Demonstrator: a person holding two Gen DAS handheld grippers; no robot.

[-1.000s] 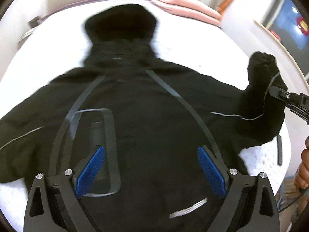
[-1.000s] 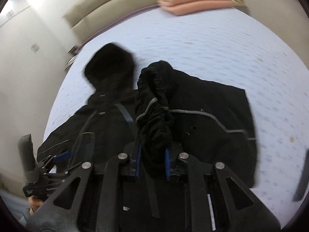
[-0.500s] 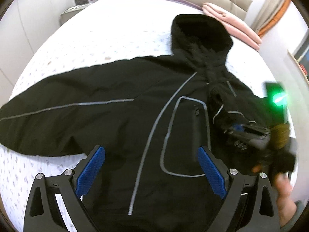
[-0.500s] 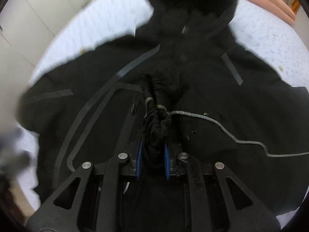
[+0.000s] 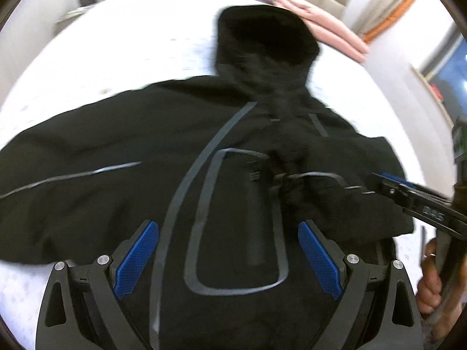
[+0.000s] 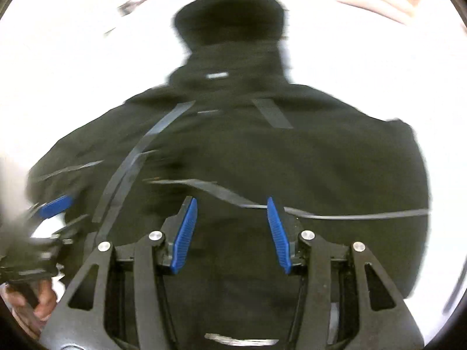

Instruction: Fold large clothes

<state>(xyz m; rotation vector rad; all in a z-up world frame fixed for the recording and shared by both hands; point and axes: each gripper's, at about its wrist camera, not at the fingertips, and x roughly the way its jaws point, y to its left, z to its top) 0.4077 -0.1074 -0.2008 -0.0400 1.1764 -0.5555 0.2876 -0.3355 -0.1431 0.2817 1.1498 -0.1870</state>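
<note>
And the right gripper (image 6: 232, 232) has let go: half a second ago its blue pads pinched the bunched cuff, now they stand spread with nothing between them. The right sleeve (image 5: 335, 180) lies folded across the chest of the black jacket (image 5: 146, 160), which sprawls on the white bed (image 5: 131, 43), hood at the far end. The left gripper (image 5: 227, 258) hovers over the near hem, fingers wide apart.

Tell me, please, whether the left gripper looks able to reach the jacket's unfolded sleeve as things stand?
Probably yes. The left gripper hangs open and empty over the jacket, and the sleeve lies flat on the bed to its left with nothing on it. The right gripper is on the far side.
</note>
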